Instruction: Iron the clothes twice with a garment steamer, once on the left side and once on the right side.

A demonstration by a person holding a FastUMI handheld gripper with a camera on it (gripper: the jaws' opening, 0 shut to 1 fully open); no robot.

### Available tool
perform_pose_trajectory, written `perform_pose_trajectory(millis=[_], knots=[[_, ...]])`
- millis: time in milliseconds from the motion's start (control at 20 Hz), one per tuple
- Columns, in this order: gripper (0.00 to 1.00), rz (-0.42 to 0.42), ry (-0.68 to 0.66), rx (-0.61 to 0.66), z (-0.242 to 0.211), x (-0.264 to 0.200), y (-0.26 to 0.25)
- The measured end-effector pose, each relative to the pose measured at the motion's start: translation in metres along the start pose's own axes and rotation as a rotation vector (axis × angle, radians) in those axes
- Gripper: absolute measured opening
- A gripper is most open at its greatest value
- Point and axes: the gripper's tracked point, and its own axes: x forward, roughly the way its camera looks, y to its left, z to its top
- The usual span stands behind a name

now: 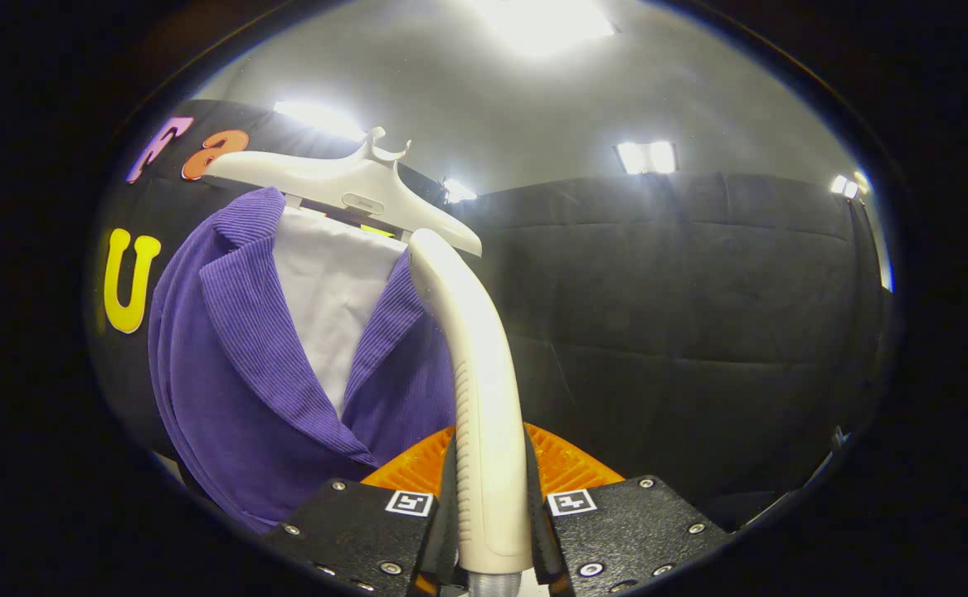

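Tool: the tool [490,531] is clamped on the handle of the garment steamer [475,348], one finger pressing on each side of the ribbed grip near its lower end.
Steamer: a pale, curved wand that rises from between the fingers and bends toward the garment; its head reaches the near lapel, just below the hanger [342,178]. Whether the head touches the cloth cannot be told.
Hose: a ribbed hose end [493,584] shows at the bottom of the handle, below the fingers.
Garment: a purple corduroy jacket [235,365] over a white shirt [330,290], hung on the pale hanger ahead of the fingers and to one side, in front of the booth's black wall.
Handling, steamer: rigid plastic, probably light but top-heavy with the head far from the grip; the ribbing should resist slipping, and a low grip gives long reach at the cost of some wobble.
Handling, garment: soft and free-hanging, so it will likely swing away under pressure; light contact and slow downward strokes suit it.
Stage: judged to be at the top of a pass along one front panel.
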Motion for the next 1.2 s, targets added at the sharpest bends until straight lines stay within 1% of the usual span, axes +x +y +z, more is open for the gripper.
perform_pose_trajectory(millis=[200,400,550,900,1100,1200], knots=[[0.36,-0.055,0.026,-0.057,-0.020,0.009,0.009],[0.36,-0.074,0.080,-0.122,-0.052,0.016,0.023],[0.36,-0.053,0.108,-0.131,-0.071,0.012,0.033],[0.36,0.022,0.123,-0.148,-0.088,0.003,0.032],[0.36,0.047,0.127,-0.225,-0.106,0.004,0.027],[0.36,0.073,0.141,-0.241,-0.116,0.003,0.025]])
